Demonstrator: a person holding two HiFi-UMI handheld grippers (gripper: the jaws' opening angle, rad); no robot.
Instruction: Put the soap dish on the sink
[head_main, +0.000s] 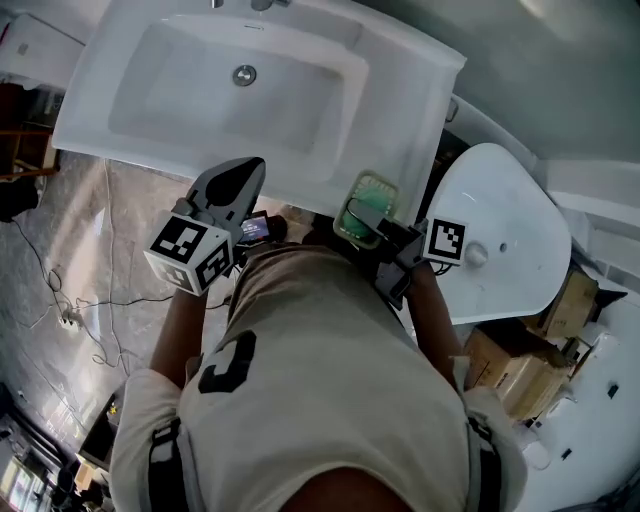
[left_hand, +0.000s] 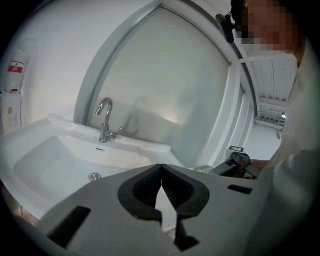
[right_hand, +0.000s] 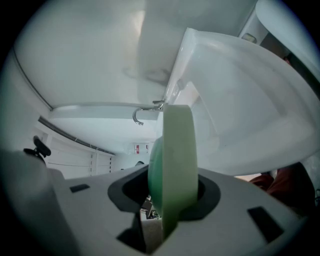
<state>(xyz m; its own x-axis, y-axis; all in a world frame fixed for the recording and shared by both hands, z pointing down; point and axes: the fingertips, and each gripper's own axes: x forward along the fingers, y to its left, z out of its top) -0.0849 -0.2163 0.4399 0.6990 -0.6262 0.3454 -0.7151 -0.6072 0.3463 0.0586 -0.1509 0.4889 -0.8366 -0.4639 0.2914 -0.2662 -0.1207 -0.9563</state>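
Head view shows the person standing close to the white sink (head_main: 400, 110), with the right gripper (head_main: 366, 214) reaching to its near right corner. Its jaws are closed on the green soap dish (head_main: 374, 192) and hold it by one side. In the right gripper view the soap dish (right_hand: 172, 150) stands edge-on between the two pads, so the grip looks firm. The dish is over the flat rim of the sink at that corner; I cannot tell if its bottom touches the rim. The left gripper (head_main: 244, 176) is just in front of the sink's near edge. In the left gripper view its jaws are closed together with nothing between them, and the faucet (left_hand: 104, 121) is beyond them.

I judge that the step in hand is the setting down, and the carrying seems almost finished. The next move calls for bringing the dish level and lowering it fully onto the flat part of the rim, not over the outer edge and not on the slope into the basin. Only then should the jaws open and pull straight back, so they do not drag the light dish.
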